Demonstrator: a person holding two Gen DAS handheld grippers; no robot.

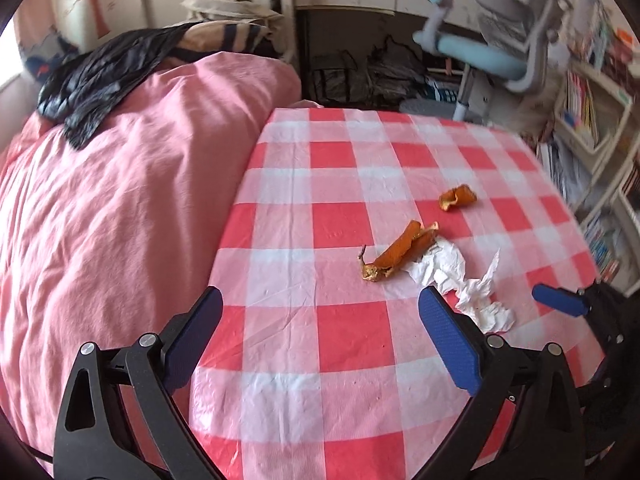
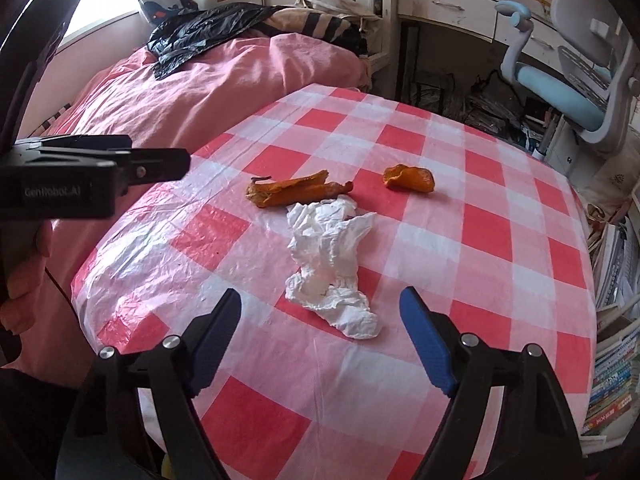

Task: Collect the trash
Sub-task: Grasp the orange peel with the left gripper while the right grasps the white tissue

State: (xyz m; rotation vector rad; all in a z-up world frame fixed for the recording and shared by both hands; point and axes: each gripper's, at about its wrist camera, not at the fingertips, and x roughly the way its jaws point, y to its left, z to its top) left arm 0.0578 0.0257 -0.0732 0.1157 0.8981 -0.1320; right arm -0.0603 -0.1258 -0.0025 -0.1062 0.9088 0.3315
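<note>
Right wrist view: your right gripper (image 2: 320, 312) stood open above a crumpled tissue (image 2: 332, 268), holding nothing. Your left gripper (image 1: 320, 312) was open too, empty, beside two orange peels (image 1: 400, 250).

Checked tablecloth (image 2: 460, 264), crumpled tissue (image 2: 328, 264), two orange peels (image 2: 296, 194)

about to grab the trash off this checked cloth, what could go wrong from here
The crumpled tissue is long and loose, so the open right gripper may pinch one end and trail the rest. The long peel touches the tissue and could get dragged along. The thin tablecloth is wrinkled and might get caught.
</note>
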